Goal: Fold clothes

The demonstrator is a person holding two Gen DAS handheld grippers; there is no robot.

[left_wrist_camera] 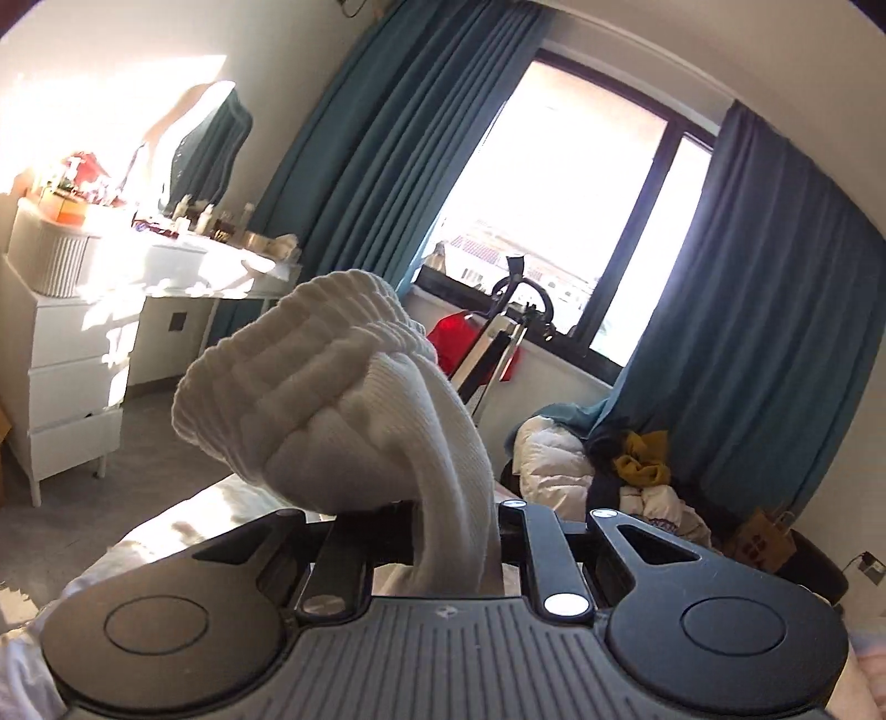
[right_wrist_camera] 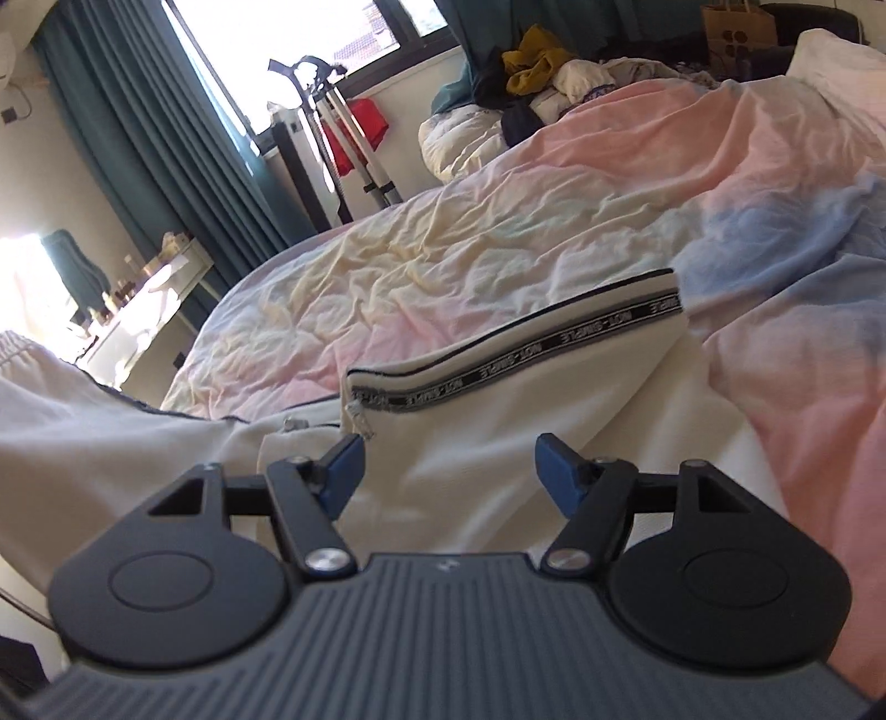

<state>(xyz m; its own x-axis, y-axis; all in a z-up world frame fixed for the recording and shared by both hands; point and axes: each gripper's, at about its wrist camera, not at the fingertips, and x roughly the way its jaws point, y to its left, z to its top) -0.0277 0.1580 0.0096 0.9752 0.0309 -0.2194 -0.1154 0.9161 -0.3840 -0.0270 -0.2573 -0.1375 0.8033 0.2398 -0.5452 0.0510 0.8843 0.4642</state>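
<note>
In the left wrist view a white garment (left_wrist_camera: 343,387) with a ribbed elastic waistband is bunched up in the air in front of the camera. My left gripper (left_wrist_camera: 443,548) is shut on it, and the cloth hides the fingertips. In the right wrist view the same white garment (right_wrist_camera: 498,399) lies on the pastel bed cover (right_wrist_camera: 498,221), with a black lettered side stripe (right_wrist_camera: 526,349) across its folded leg. Its left part (right_wrist_camera: 83,421) rises off the bed. My right gripper (right_wrist_camera: 451,459) hovers just above the cloth, open, with nothing between its blue pads (right_wrist_camera: 559,471).
A white dresser (left_wrist_camera: 61,376) and a cluttered vanity table (left_wrist_camera: 210,260) stand on the left. Teal curtains (left_wrist_camera: 775,310) frame the window. A metal stand (left_wrist_camera: 498,343) is by the bed. A pile of clothes (right_wrist_camera: 542,72) and a paper bag (right_wrist_camera: 736,27) lie beyond the bed.
</note>
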